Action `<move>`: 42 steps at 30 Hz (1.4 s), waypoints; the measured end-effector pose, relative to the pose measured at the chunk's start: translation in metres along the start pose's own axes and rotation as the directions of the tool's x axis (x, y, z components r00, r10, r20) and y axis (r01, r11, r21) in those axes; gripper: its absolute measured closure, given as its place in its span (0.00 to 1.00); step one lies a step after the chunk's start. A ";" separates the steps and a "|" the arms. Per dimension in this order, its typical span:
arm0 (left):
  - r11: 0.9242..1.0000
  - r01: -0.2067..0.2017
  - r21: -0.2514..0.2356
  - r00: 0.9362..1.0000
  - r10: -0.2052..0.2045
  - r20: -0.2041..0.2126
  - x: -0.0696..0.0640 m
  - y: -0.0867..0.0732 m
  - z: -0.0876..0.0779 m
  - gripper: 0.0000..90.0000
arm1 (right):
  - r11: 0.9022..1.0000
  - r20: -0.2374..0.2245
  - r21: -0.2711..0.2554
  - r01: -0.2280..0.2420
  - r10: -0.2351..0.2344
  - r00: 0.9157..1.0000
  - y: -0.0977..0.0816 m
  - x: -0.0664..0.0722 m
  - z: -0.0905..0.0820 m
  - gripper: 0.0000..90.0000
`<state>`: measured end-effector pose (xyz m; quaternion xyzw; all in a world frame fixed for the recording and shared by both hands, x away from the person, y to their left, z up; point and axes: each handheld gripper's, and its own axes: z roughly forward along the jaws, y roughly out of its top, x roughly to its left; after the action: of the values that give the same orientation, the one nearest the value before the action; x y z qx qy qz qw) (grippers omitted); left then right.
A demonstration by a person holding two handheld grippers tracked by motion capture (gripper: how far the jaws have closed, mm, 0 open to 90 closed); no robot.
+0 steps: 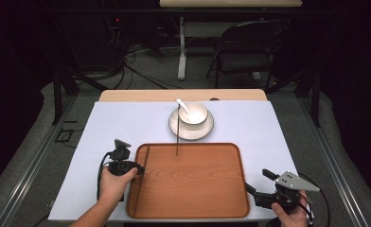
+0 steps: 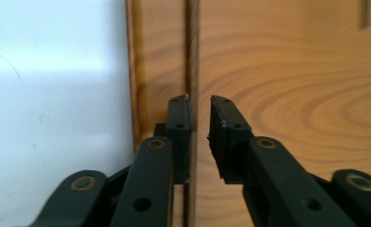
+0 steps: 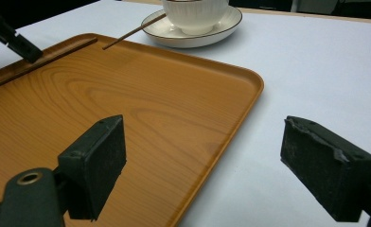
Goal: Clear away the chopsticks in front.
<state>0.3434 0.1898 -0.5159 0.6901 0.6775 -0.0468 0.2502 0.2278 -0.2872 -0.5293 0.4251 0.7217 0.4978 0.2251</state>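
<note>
- A thin dark chopstick (image 1: 146, 160) is lying along the inner left wall of the wooden tray (image 1: 198, 198), at about nine o'clock of the tray's floor; I judge it to be the thing being worked on, since the left gripper (image 1: 139, 169) is sitting right at it.
- In the left gripper view the jaws are standing narrowly apart, straddling the chopstick (image 2: 191, 56); one pad looks to be against the stick and the other just off it, so it is not clamped yet.
- A second chopstick (image 1: 177, 135) is resting with one end on the saucer (image 1: 174, 125) and the other on the tray floor near twelve o'clock, probably propped there by the saucer's rim.
- A white bowl (image 1: 195, 115) with a white spoon (image 1: 182, 105) in it is sitting on that saucer, just beyond the tray.
- The right gripper (image 1: 258, 184) is waiting off the tray's right edge at about four o'clock, its jaws spread wide and gripping nothing, likely kept out of the way.
- Everything is sitting on a pale sheet (image 1: 112, 127) covering a wooden table.
- Beyond it the room is dark, with a folding chair (image 1: 240, 52), a desk leg and cables on the floor.
</note>
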 end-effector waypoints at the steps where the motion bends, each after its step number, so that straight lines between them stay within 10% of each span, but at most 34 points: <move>1: 1.000 -0.003 -0.012 1.000 0.003 0.008 -0.001 0.002 -0.003 0.83 | 1.000 0.000 0.000 0.000 0.000 1.000 0.000 0.000 0.000 0.16; 8: 0.995 -0.036 -0.096 0.999 0.040 0.036 -0.010 0.029 -0.020 0.67 | 1.000 0.001 0.000 0.000 0.000 1.000 0.000 0.000 0.000 0.16; 15: 0.981 -0.086 -0.172 0.995 0.075 -0.073 -0.021 0.058 -0.027 0.62 | 1.000 0.000 0.000 0.000 0.000 1.000 0.000 0.000 0.000 0.16; 42: 0.977 -0.135 -0.164 0.986 0.117 -0.120 -0.058 0.125 -0.002 0.52 | 1.000 -0.004 0.003 -0.009 0.009 1.000 0.000 -0.002 0.000 0.16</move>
<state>0.4579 0.1434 -0.4560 0.7091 0.6466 0.0656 0.2734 0.2290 -0.2883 -0.5297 0.4276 0.7210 0.4986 0.2208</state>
